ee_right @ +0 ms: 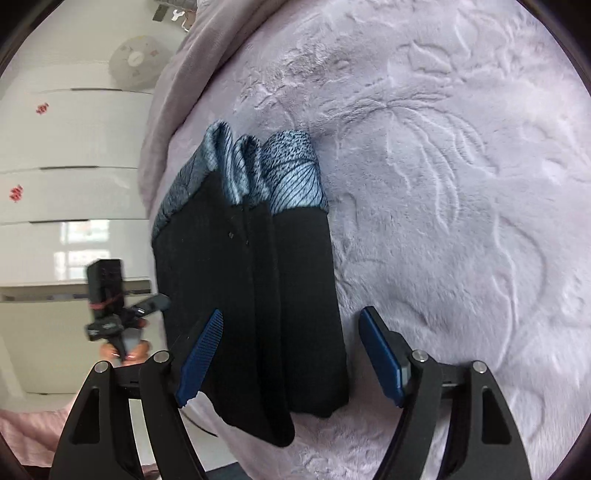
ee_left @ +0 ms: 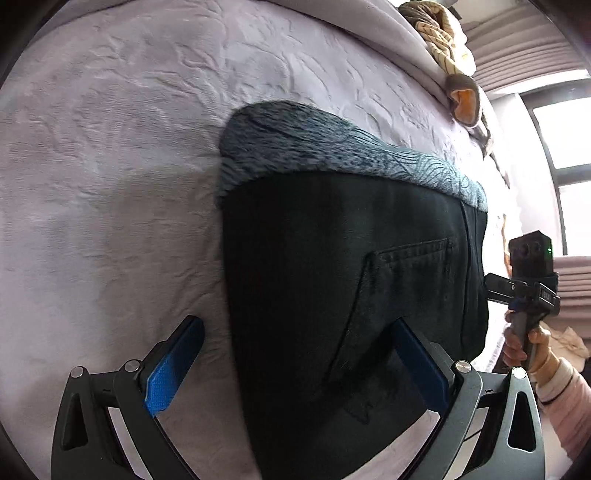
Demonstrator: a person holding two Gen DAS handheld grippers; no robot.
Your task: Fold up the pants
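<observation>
Pants lie on the bed, on a pale lilac embossed cover, already folded into a compact stack. Right wrist view shows the stack edge-on: about three dark layers side by side, each ending in a grey-blue patterned fleece lining at the far end. Left wrist view shows the broad top face: black denim, a stitched back pocket uppermost, the fleece lining showing as a band along the far edge. Judgement: the folding looks mostly or wholly done; what may remain is squaring the layers, since the near ends in the right view sit uneven, one layer reaching lower than its neighbour. Left gripper: jaws spread wide, holding nothing; one blue pad over the bare cover, the other over the denim near the pocket; whether it touches the cloth, cannot tell. Right gripper: jaws likewise released, straddling the near end of the stack, one pad against or just over the outer layer, the other over the cover beside the stack. Each gripper also shows in the other's view, at the opposite side of the pants, held in a hand. Cloth looks thick and soft, lined; it holds its fold without pinning. Striped clothes lie at the bed's far edge, well apart.
</observation>
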